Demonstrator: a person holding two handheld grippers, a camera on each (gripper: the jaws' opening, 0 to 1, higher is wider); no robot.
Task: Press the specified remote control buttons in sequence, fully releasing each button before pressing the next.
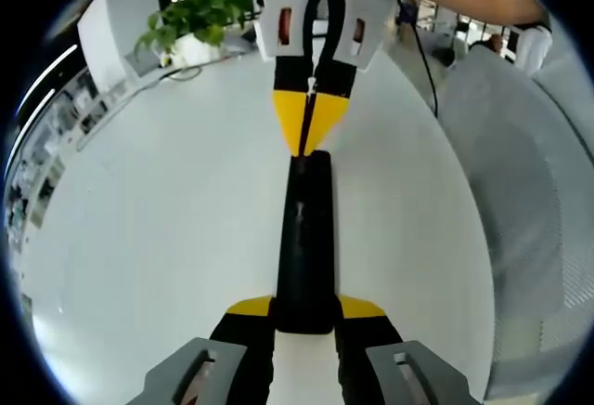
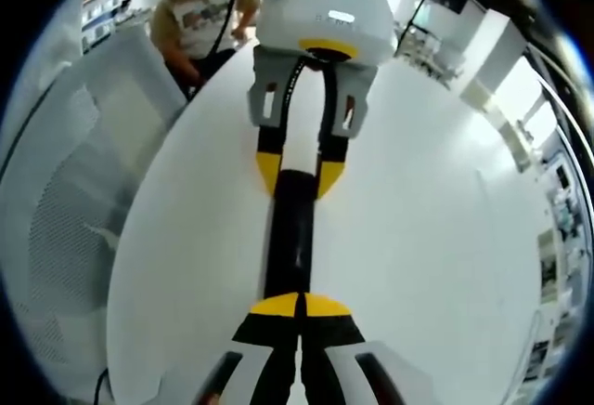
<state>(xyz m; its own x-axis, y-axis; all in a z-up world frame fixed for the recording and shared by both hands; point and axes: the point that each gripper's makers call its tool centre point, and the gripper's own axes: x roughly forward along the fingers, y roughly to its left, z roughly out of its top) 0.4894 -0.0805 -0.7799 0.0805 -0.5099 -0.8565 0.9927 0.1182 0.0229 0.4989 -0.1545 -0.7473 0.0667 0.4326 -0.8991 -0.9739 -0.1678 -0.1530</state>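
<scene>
A long black remote lies on the white table. My left gripper is shut on its near end, one yellow-tipped finger on each side. From the top of the left gripper view my right gripper comes in, shut, with its joined yellow tips touching the remote's far end. In the right gripper view the right gripper has its tips pressed together on the near part of the remote, and the left gripper clamps the far end.
A potted green plant stands at the table's far edge. A grey mesh chair sits beside the table. A person is seated beyond it. Bare table surface lies on both sides of the remote.
</scene>
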